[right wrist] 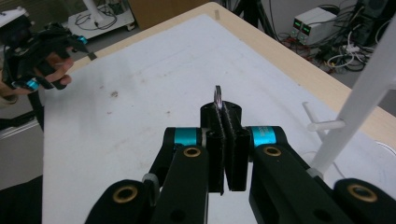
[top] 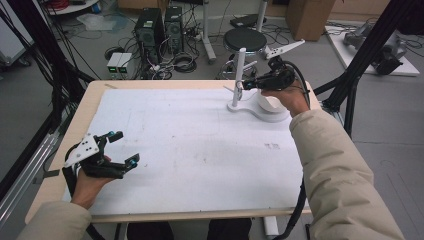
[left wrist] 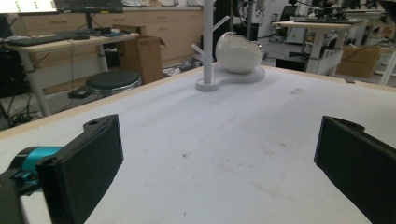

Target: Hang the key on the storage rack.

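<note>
The right tongs (right wrist: 218, 109) are clamping flat black pads on a thin metal ring (right wrist: 217, 97), its silvery rim standing edge-on just above the pads. In the high view these tongs (top: 248, 85) are hovering at about one o'clock on the surface (top: 190, 145), right beside the white branched stand (top: 239, 75) — a smooth upright post with short pegs on a rounded base. A glossy white egg-shaped bowl (left wrist: 238, 52) with a jagged opening is sitting on that base. The left tongs (top: 123, 148) — released, black pads spread wide — are resting at about eight o'clock, gripping nothing. The surface is wearing a matte white, lightly smudged cover; no writing can be read.
</note>
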